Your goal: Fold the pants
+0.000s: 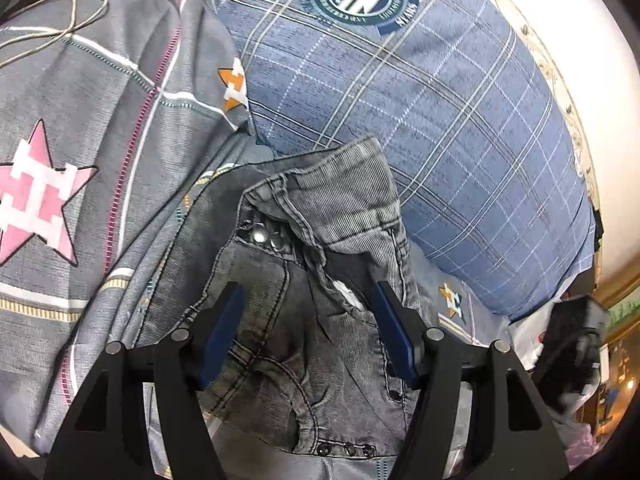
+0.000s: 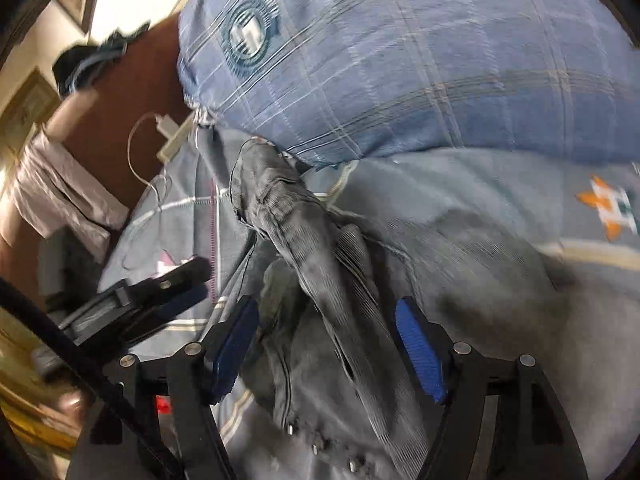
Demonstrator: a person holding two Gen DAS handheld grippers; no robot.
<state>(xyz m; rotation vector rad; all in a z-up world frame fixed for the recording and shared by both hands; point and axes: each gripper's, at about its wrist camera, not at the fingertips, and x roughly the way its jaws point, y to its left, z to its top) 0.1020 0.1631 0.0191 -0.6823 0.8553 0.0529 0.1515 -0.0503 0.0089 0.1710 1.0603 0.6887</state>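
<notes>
Grey washed jeans (image 1: 288,276) lie bunched on a bed, the waist with metal buttons turned up toward the blue pillow. My left gripper (image 1: 308,304) is open, its blue-padded fingers (image 1: 224,328) spread to either side of the waistband, just above the cloth. In the right wrist view the same jeans (image 2: 320,264) run as a raised fold between the fingers of my right gripper (image 2: 328,328), which is open and holds nothing. The left gripper's black body (image 2: 160,288) shows at that view's left. That view is blurred.
A large blue plaid pillow (image 1: 420,120) lies right behind the jeans. Grey bedding with a pink star (image 1: 36,196) fills the left. A white charger cable (image 1: 76,8) lies at the far left, near a brown headboard (image 2: 120,120).
</notes>
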